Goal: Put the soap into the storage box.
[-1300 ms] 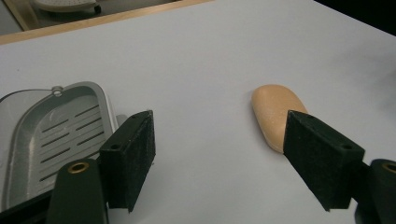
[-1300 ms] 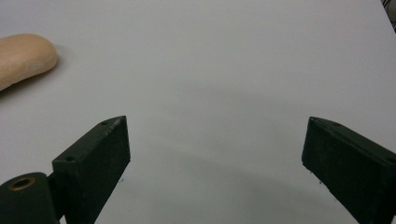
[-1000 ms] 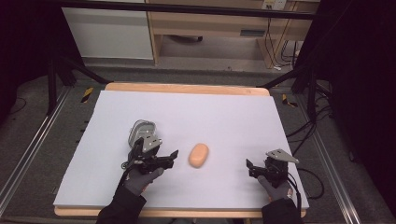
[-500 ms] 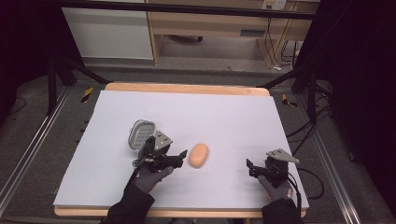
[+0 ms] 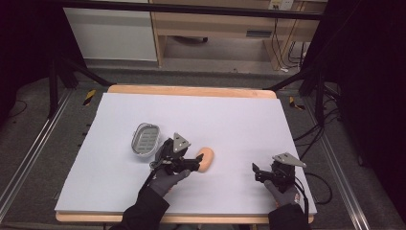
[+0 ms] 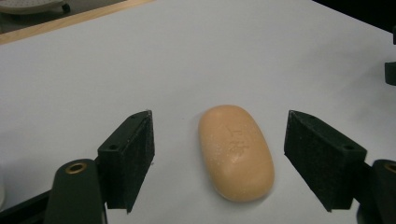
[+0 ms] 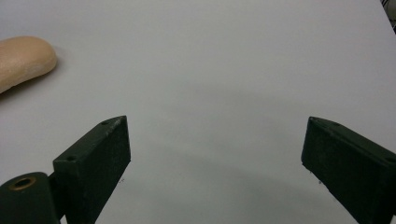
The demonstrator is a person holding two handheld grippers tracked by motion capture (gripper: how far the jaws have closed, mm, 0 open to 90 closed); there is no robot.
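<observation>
the left gripper has moved from the dish toward 3 o'clock, and its wide open, empty jaws now sit around the soap, ready to squeeze.

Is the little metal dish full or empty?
Empty, it seems. The soap dish shows only its ribbed bottom, and the soap lies outside on the table.

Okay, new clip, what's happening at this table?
A person holds a gripper in each hand. The left gripper is open, its fingers either side of an oval orange bar of soap on the white table, not touching. The right gripper rests open over bare table. An oval metal soap dish lies nearby.
</observation>
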